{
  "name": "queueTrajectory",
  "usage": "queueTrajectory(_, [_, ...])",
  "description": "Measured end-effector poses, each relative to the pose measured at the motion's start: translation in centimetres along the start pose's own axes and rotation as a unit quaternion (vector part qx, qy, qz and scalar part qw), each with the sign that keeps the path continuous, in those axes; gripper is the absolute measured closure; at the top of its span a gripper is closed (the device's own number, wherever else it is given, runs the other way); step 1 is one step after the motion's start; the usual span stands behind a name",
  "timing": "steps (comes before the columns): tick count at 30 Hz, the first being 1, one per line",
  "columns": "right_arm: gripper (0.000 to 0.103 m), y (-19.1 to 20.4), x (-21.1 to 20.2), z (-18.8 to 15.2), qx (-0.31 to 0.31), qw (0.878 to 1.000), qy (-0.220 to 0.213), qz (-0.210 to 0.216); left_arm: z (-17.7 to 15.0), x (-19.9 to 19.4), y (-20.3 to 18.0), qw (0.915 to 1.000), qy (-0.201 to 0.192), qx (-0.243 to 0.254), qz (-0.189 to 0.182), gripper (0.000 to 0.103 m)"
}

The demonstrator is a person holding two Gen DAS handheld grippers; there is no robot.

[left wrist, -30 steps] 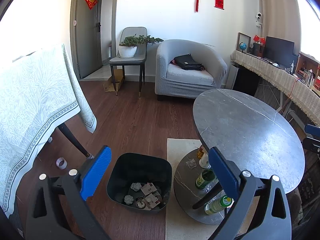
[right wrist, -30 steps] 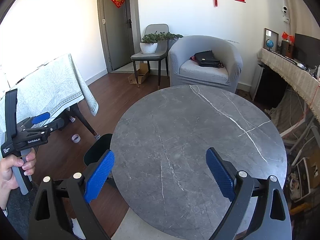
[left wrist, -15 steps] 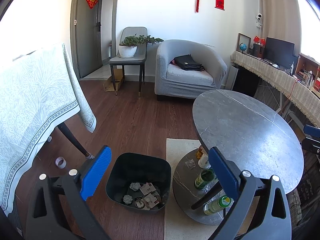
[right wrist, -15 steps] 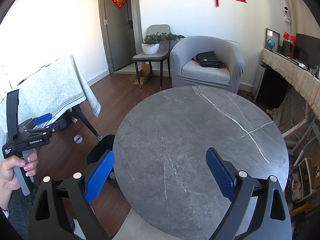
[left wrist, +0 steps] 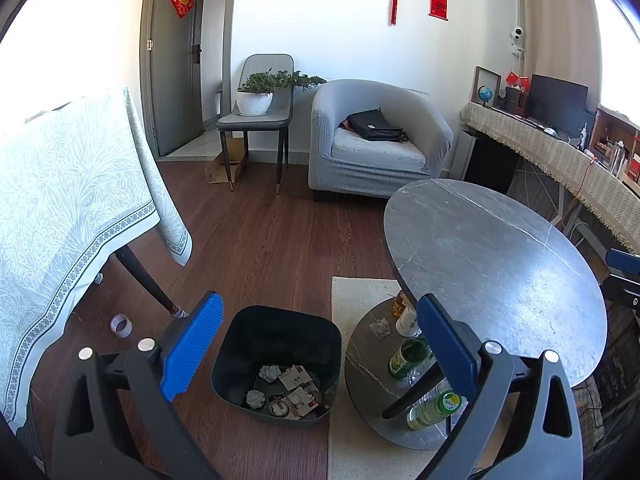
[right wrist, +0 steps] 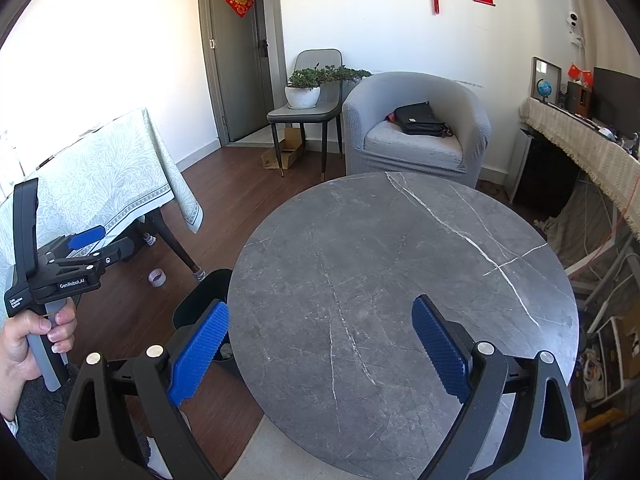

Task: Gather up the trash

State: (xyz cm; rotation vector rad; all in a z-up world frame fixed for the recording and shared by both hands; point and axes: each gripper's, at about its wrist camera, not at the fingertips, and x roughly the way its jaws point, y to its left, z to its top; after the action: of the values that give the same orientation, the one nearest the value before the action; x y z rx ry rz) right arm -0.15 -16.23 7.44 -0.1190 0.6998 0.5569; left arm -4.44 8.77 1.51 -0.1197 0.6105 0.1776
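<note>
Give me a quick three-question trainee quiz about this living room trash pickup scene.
1. True or false: the dark trash bin already holds crumpled paper.
2. Where do the green bottles lie? A) on the round tabletop B) on the lower shelf under the round table C) on the armchair
3. Fill in: both the left hand-held gripper and the right hand-held gripper are ____.

Key: 1 true; 2 B; 3 open
</note>
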Motion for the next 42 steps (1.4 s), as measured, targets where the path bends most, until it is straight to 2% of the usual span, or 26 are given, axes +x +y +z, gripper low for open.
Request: queueTrajectory(42, [0.009, 0.15, 0.05, 0.31, -0.006, 1.000, 0.001, 0.002, -0.07, -0.27, -0.46, 1.0000, 0.000, 0.000, -0.004, 0.004])
